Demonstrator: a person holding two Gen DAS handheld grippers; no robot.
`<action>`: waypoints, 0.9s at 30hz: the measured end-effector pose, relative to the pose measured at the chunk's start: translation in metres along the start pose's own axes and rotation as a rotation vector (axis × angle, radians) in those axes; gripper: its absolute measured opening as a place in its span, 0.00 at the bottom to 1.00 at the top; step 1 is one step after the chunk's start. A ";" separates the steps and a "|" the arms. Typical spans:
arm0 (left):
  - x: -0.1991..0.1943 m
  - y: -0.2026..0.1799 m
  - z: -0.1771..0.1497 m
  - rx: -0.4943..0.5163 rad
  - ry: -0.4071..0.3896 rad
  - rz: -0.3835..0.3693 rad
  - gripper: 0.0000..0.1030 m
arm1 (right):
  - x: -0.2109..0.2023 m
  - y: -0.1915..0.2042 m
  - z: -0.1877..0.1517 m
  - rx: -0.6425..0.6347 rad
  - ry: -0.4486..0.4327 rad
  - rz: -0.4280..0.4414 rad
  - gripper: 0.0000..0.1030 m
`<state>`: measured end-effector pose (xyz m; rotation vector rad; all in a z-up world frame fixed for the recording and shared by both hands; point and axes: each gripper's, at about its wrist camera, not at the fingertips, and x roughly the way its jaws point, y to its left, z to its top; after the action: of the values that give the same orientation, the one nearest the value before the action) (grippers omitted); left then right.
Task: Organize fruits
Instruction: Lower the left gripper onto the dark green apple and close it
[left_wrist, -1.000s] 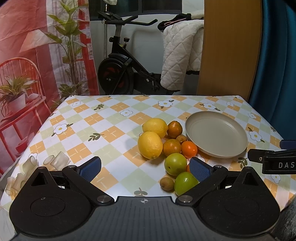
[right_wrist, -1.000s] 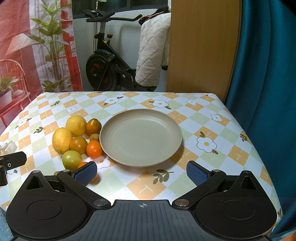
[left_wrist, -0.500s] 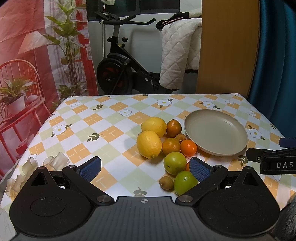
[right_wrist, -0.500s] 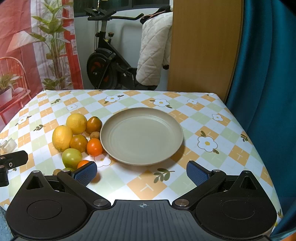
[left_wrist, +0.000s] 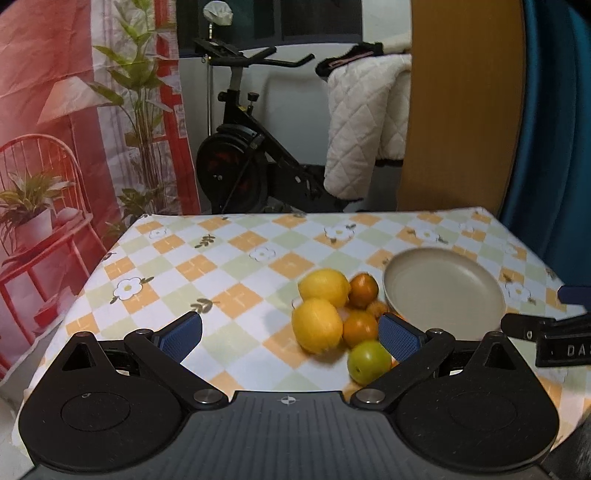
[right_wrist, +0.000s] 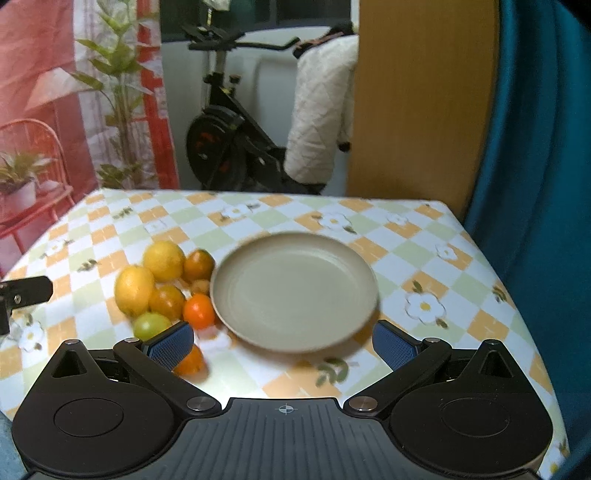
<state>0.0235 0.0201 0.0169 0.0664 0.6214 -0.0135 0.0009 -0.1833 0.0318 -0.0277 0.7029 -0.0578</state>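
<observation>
A heap of fruit lies on the checked tablecloth: two lemons (left_wrist: 317, 325) (right_wrist: 134, 290), several oranges (left_wrist: 360, 328) (right_wrist: 198, 311) and a green fruit (left_wrist: 368, 362) (right_wrist: 150, 325). An empty beige plate (left_wrist: 443, 295) (right_wrist: 293, 291) sits right of the heap. My left gripper (left_wrist: 290, 336) is open, low over the near table edge, with the near lemon between its fingers' line and the green fruit by the right pad. My right gripper (right_wrist: 282, 343) is open, facing the plate's near rim; an orange (right_wrist: 190, 362) lies by its left pad. Nothing is held.
The table (left_wrist: 229, 266) with a flowered cloth ends at the far edge, with an exercise bike (left_wrist: 243, 173), a quilted white blanket (left_wrist: 365, 125), a wooden panel (left_wrist: 461, 110) and a blue curtain (right_wrist: 535, 147) behind. A red backdrop with a plant print (left_wrist: 74, 110) stands left.
Both grippers tilted upward and moved forward, so the table and fruit sit lower in view. The fruit and plate look blurred from the motion. Both stay open.
</observation>
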 end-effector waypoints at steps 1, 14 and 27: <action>0.001 0.002 0.001 -0.006 -0.003 0.001 0.99 | 0.000 0.000 0.002 -0.006 -0.013 0.017 1.00; 0.018 0.011 -0.004 -0.065 0.009 -0.049 0.99 | 0.015 0.028 0.000 -0.116 -0.071 0.168 1.00; 0.035 0.018 -0.027 -0.148 0.073 -0.118 0.99 | 0.036 0.060 -0.024 -0.227 -0.011 0.150 0.99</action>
<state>0.0368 0.0404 -0.0243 -0.1136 0.6973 -0.0794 0.0154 -0.1254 -0.0118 -0.1924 0.6958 0.1661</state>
